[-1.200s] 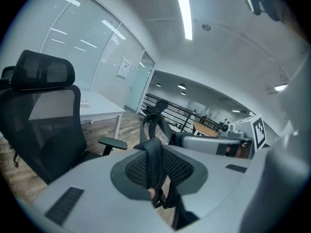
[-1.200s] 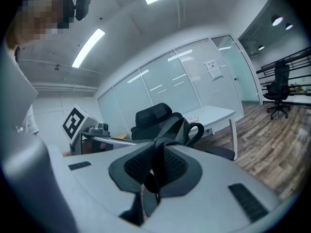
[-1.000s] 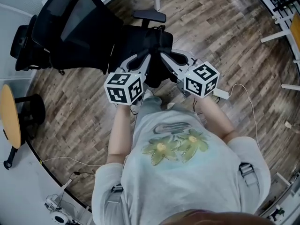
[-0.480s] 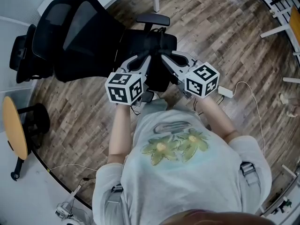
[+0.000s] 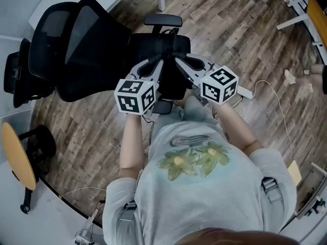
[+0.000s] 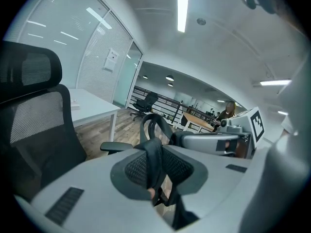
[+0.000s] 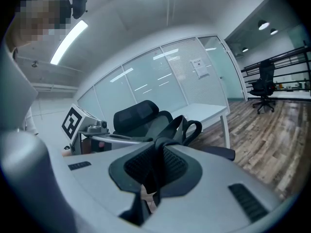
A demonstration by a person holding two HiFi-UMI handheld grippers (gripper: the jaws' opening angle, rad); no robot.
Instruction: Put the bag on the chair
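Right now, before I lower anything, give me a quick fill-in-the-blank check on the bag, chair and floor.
The left gripper and right gripper each hold the bag by a ____.
The colour of the chair is ____.
The floor is made of ____.
Missing words: strap; black; wood.

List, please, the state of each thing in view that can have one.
Left gripper: jaws shut on a bag strap.
Right gripper: jaws shut on a bag strap.
Black bag: hanging by its straps from both grippers at the chair's front; whether it touches the seat cannot be told.
Office chair: upright, nobody seated.
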